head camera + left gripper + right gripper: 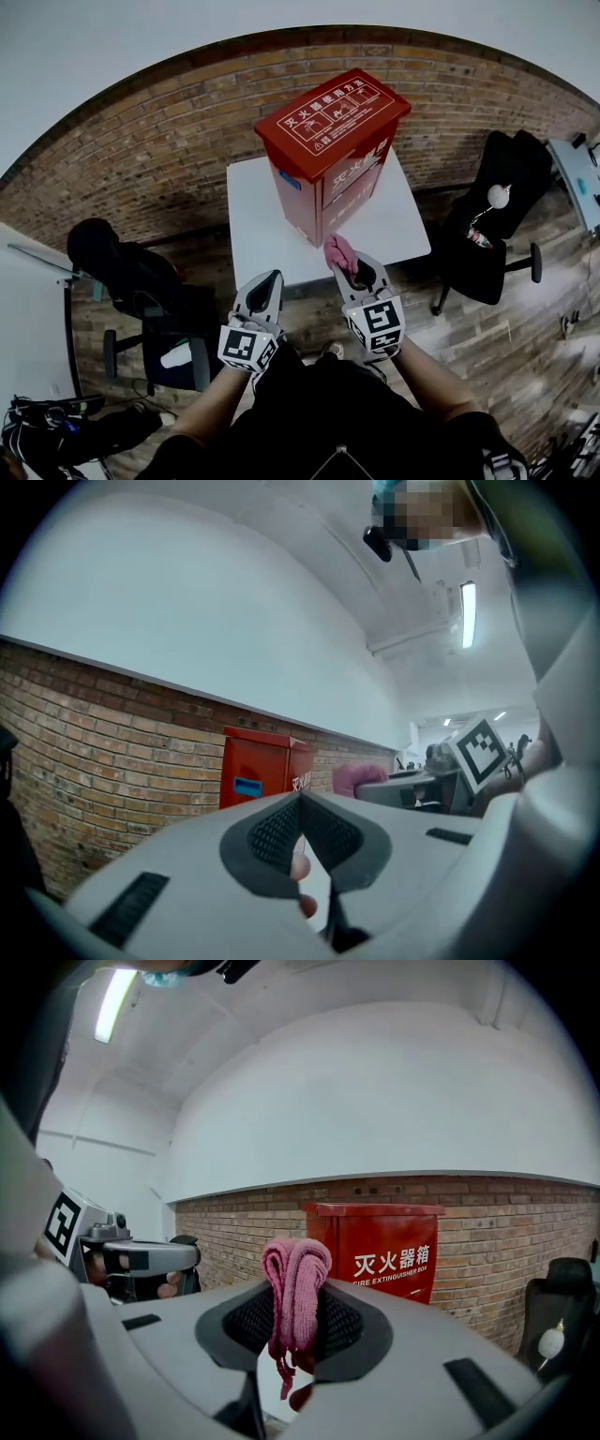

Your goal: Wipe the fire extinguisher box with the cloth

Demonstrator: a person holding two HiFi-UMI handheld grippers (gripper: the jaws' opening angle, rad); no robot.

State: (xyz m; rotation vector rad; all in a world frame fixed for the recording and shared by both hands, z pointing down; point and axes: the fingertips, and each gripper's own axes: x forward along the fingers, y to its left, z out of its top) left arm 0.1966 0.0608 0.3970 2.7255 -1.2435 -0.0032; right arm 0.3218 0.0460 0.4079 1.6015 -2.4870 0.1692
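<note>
A red fire extinguisher box (pixel 330 142) with white Chinese lettering stands upright on a white table (pixel 258 230); it also shows in the right gripper view (pixel 384 1251) and the left gripper view (pixel 253 775). My right gripper (pixel 345 260) is shut on a pink cloth (pixel 339 251), folded and bunched between the jaws (pixel 295 1288), just short of the box's near side. My left gripper (pixel 267 281) is shut with nothing in it, held at the table's near edge, left of the right one.
Black office chairs stand left (pixel 131 281) and right (pixel 497 220) of the table. A brick wall (pixel 141 150) runs behind the box. A white desk edge (pixel 28 309) lies at far left. A cup (pixel 175 355) sits near the left chair.
</note>
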